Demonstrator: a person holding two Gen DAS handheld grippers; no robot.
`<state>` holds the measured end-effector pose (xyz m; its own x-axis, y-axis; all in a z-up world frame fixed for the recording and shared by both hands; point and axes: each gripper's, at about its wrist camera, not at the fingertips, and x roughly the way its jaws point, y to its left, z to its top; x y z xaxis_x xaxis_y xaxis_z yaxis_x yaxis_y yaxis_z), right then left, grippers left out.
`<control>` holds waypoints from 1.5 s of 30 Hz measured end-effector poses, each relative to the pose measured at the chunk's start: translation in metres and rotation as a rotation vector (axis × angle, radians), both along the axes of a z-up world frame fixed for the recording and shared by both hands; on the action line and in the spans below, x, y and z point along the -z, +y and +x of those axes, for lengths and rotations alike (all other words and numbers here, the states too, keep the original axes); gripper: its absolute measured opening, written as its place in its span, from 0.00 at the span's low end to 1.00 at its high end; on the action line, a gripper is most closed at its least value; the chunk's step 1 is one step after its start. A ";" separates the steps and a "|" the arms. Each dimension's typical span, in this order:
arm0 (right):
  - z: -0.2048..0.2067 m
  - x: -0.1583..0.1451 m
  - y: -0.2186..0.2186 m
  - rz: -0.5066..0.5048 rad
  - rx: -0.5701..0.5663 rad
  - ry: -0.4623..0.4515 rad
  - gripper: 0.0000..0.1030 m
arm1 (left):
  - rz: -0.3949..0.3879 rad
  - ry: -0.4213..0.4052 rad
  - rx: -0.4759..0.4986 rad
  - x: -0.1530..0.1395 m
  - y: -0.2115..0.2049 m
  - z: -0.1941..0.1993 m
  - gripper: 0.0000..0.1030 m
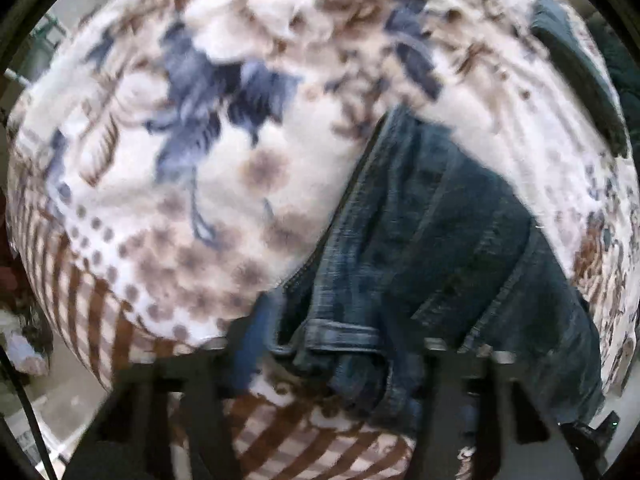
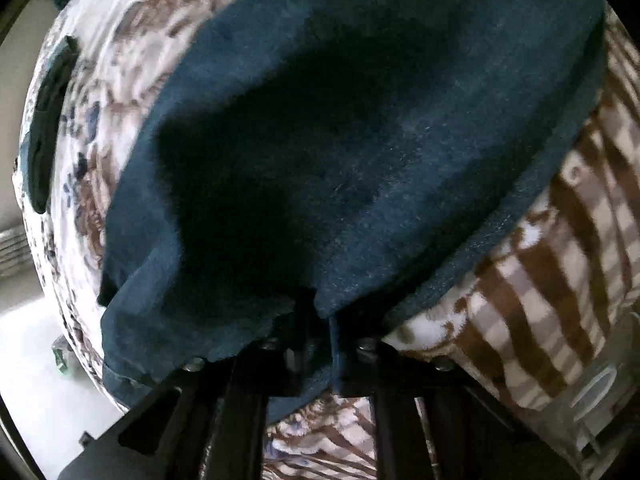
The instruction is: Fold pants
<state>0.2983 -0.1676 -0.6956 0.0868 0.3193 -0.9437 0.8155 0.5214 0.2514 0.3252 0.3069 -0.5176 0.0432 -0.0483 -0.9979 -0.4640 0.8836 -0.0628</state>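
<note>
You have one pair of jeans on one floral blanket, plus one dark folded cloth lying near the far edge. Your left gripper points forward, jaws wide around the waistband, not clamped. Your right gripper sits low, pinching denim that drapes over its fingers

1. The pants, dark blue denim, fill most of the right wrist view.
2. Their near edge drapes over the right gripper, hiding the fingertips.
3. A floral blanket with a brown striped border lies underneath.
4. A dark object lies at far left.
</note>
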 end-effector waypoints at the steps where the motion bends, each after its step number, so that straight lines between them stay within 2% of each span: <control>1: -0.001 -0.006 0.003 -0.012 -0.003 -0.007 0.06 | 0.014 -0.014 0.006 -0.007 -0.002 -0.003 0.30; 3: -0.006 -0.021 0.009 -0.031 -0.015 -0.017 0.06 | 0.016 -0.045 0.015 -0.022 -0.004 -0.009 0.24; 7: -0.012 -0.047 0.021 -0.043 -0.043 -0.049 0.06 | 0.034 -0.064 0.072 -0.039 -0.008 -0.019 0.24; 9: -0.011 -0.047 0.020 -0.037 -0.079 -0.043 0.06 | 0.048 -0.038 0.089 -0.031 -0.005 -0.022 0.24; 12: -0.007 -0.021 0.022 -0.011 -0.135 0.008 0.07 | 0.054 0.003 0.080 -0.013 0.001 -0.027 0.28; 14: 0.002 0.001 0.026 0.019 -0.171 0.035 0.15 | 0.050 0.035 0.094 -0.007 0.002 -0.022 0.36; 16: 0.005 0.009 0.022 0.090 -0.154 0.037 0.18 | 0.070 0.050 0.098 -0.020 0.002 -0.014 0.45; 18: 0.002 0.003 0.013 0.148 -0.122 0.001 0.32 | 0.114 0.027 0.134 -0.043 -0.008 -0.005 0.47; 19: -0.001 -0.004 0.006 0.152 -0.107 -0.019 0.41 | 0.143 0.015 0.161 -0.054 -0.016 -0.004 0.53; 20: -0.006 -0.013 -0.003 0.148 -0.088 -0.031 0.45 | 0.169 0.002 0.190 -0.064 -0.027 -0.003 0.68; 21: -0.011 -0.019 -0.011 0.147 -0.067 -0.044 0.45 | 0.188 -0.013 0.219 -0.074 -0.040 -0.001 0.75; 22: -0.017 -0.028 -0.026 0.134 -0.031 -0.059 0.45 | 0.201 -0.030 0.240 -0.082 -0.052 -0.001 0.83; 24: -0.030 -0.044 -0.060 0.092 0.045 -0.078 0.45 | 0.219 -0.059 0.283 -0.096 -0.081 -0.003 0.83; 27: -0.056 -0.064 -0.134 -0.026 0.191 -0.088 0.45 | 0.235 -0.102 0.337 -0.105 -0.133 -0.003 0.84; 30: -0.082 -0.070 -0.218 -0.162 0.322 -0.063 0.45 | 0.230 -0.071 0.407 -0.092 -0.190 0.008 0.85; 34: -0.105 -0.064 -0.317 -0.264 0.435 -0.062 0.45 | 0.183 -0.050 0.468 -0.069 -0.266 0.027 0.85; 38: -0.100 -0.050 -0.390 -0.324 0.447 -0.052 0.45 | 0.255 -0.042 0.587 -0.046 -0.348 0.049 0.85; 40: -0.095 -0.044 -0.421 -0.364 0.431 -0.043 0.45 | 0.262 -0.045 0.615 -0.040 -0.377 0.057 0.85; 43: -0.077 -0.024 -0.444 -0.367 0.395 -0.018 0.44 | 0.293 -0.055 0.646 -0.034 -0.405 0.068 0.85; 45: -0.067 -0.015 -0.449 -0.381 0.348 -0.014 0.19 | 0.310 -0.059 0.659 -0.032 -0.416 0.074 0.85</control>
